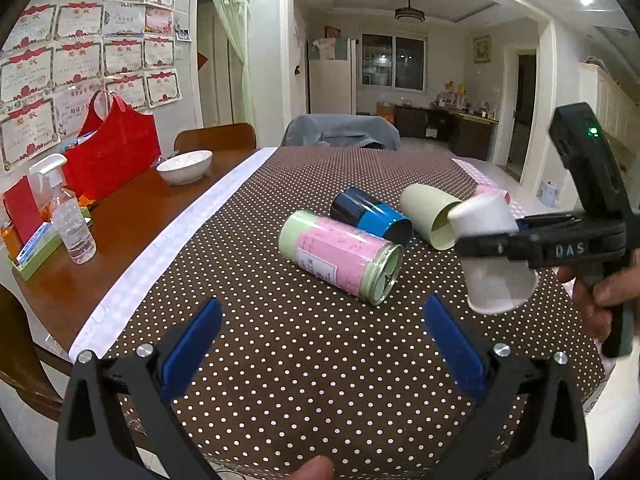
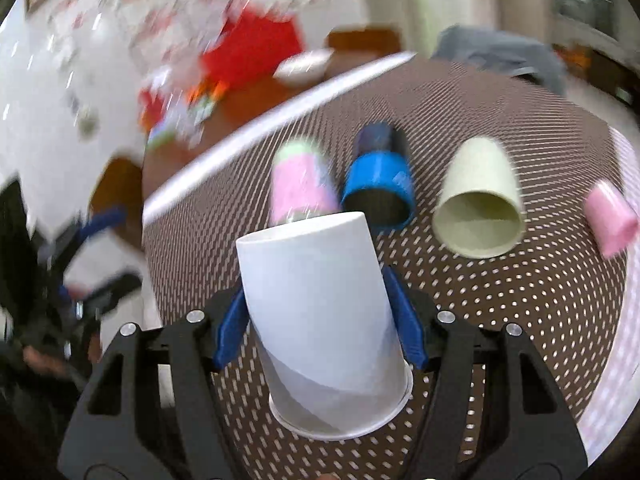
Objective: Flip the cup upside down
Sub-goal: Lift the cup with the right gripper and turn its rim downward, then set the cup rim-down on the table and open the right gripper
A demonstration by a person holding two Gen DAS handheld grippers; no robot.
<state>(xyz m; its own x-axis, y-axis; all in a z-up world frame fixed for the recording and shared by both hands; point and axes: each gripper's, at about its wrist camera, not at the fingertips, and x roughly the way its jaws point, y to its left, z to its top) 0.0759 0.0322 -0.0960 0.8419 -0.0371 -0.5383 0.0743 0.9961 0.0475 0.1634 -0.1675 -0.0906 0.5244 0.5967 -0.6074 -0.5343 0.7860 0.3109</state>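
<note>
My right gripper is shut on a white paper cup, held above the table and tilted, its base up and its open rim facing down towards the camera. The same cup shows at the right of the left wrist view, clamped in the right gripper with its rim tilted downward. My left gripper is open and empty, low over the near part of the polka-dot tablecloth.
Lying on their sides on the cloth: a pink-and-green can, a blue cup, a pale green cup, and a small pink cup. A white bowl, spray bottle and red bag stand at the left.
</note>
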